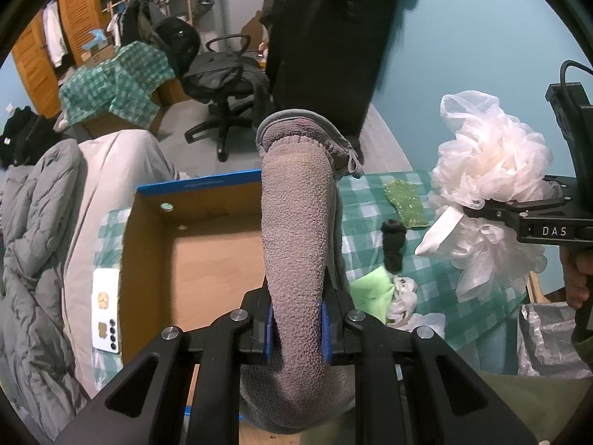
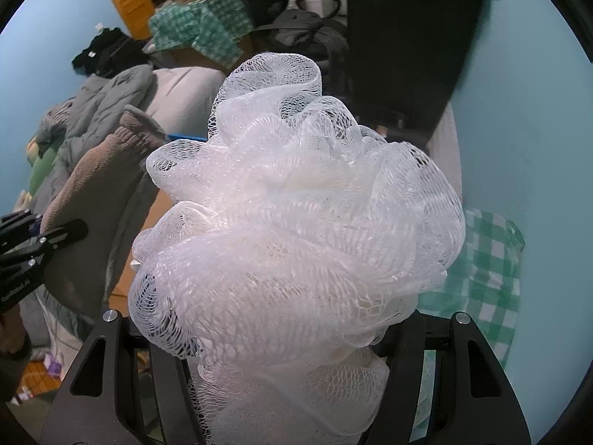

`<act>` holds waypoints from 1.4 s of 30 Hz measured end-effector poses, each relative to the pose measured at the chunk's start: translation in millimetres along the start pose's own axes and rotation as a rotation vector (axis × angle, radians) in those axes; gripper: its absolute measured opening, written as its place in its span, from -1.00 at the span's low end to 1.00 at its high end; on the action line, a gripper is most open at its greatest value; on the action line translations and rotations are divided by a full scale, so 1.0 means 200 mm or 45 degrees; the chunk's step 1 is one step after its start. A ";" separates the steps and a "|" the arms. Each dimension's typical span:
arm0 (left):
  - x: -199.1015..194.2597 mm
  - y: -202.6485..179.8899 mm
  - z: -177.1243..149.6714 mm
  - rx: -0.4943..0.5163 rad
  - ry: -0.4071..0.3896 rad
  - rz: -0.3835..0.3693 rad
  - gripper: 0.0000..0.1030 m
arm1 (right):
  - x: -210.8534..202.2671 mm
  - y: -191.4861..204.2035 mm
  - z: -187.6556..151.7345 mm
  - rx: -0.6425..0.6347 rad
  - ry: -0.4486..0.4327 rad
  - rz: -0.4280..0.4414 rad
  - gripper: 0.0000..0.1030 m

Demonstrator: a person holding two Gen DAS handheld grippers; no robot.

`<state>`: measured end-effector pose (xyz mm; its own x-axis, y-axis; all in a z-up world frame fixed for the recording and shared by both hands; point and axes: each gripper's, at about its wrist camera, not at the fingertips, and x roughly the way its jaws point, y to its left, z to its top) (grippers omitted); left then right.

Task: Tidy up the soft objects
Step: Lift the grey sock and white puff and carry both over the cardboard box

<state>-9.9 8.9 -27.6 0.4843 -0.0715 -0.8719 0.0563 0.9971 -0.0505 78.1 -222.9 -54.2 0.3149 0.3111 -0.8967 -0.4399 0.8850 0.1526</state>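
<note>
Your left gripper [image 1: 296, 328] clamps the grey fleece slipper [image 1: 298, 230] — long axis toward twelve o'clock; your right gripper [image 2: 285, 337] squeezes the white mesh bath pouf [image 2: 296, 222] — rounded, no clear axis.

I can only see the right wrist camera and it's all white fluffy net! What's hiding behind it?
Observer: Behind the bath sponge sits an open cardboard box on the checked bedspread.
Operator: Is anything in the box?
Observer: The part I can see is bare; a grey slipper blocks the rest.
Operator: Who's holding the slipper?
Observer: The left hand-held gripper, blue pads squeezing its sides.
Operator: Anything else on the bed?
Observer: A black sock and a green sparkly cloth lie beside the box.
</note>
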 end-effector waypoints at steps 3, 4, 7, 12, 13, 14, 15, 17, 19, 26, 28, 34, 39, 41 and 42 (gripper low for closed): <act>-0.01 0.05 -0.01 -0.024 0.002 0.015 -0.64 | 0.02 0.05 0.03 -0.029 0.003 0.018 0.22; -0.01 0.06 -0.02 -0.032 0.002 0.019 -0.64 | 0.02 0.07 0.03 -0.037 0.003 0.024 0.22; -0.01 0.11 -0.04 -0.059 0.008 0.030 -0.64 | 0.05 0.14 0.06 -0.067 0.004 0.045 0.22; -0.01 0.19 -0.07 -0.079 0.012 0.060 -0.64 | 0.10 0.25 0.12 -0.119 0.011 0.079 0.21; -0.01 0.20 -0.07 -0.081 0.012 0.066 -0.64 | 0.11 0.27 0.13 -0.128 0.014 0.086 0.21; -0.01 0.22 -0.08 -0.085 0.013 0.072 -0.64 | 0.12 0.29 0.14 -0.136 0.015 0.095 0.21; -0.01 0.23 -0.08 -0.089 0.013 0.077 -0.64 | 0.12 0.30 0.15 -0.142 0.016 0.100 0.21; -0.02 0.26 -0.09 -0.097 0.014 0.089 -0.64 | 0.14 0.34 0.16 -0.161 0.022 0.112 0.21; -0.02 0.30 -0.09 -0.107 0.013 0.096 -0.63 | 0.16 0.37 0.18 -0.178 0.024 0.119 0.21; 0.00 0.41 -0.12 -0.154 0.025 0.126 -0.63 | 0.24 0.49 0.25 -0.229 0.048 0.163 0.21; 0.02 0.44 -0.13 -0.165 0.032 0.133 -0.63 | 0.27 0.53 0.27 -0.248 0.056 0.171 0.21; 0.07 0.52 -0.16 -0.186 0.063 0.154 -0.64 | 0.36 0.66 0.31 -0.301 0.093 0.193 0.21; 0.13 0.58 -0.18 -0.188 0.091 0.165 -0.63 | 0.44 0.73 0.34 -0.336 0.126 0.209 0.21; 0.15 0.60 -0.18 -0.191 0.102 0.169 -0.63 | 0.48 0.76 0.34 -0.348 0.140 0.211 0.21; 0.15 0.61 -0.18 -0.192 0.104 0.170 -0.63 | 0.49 0.78 0.35 -0.353 0.145 0.211 0.21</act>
<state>-20.1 129.4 -78.3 0.4057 0.0578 -0.9122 -0.1381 0.9904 0.0013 99.1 -31.1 -89.4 0.1311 0.3886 -0.9120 -0.6939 0.6930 0.1955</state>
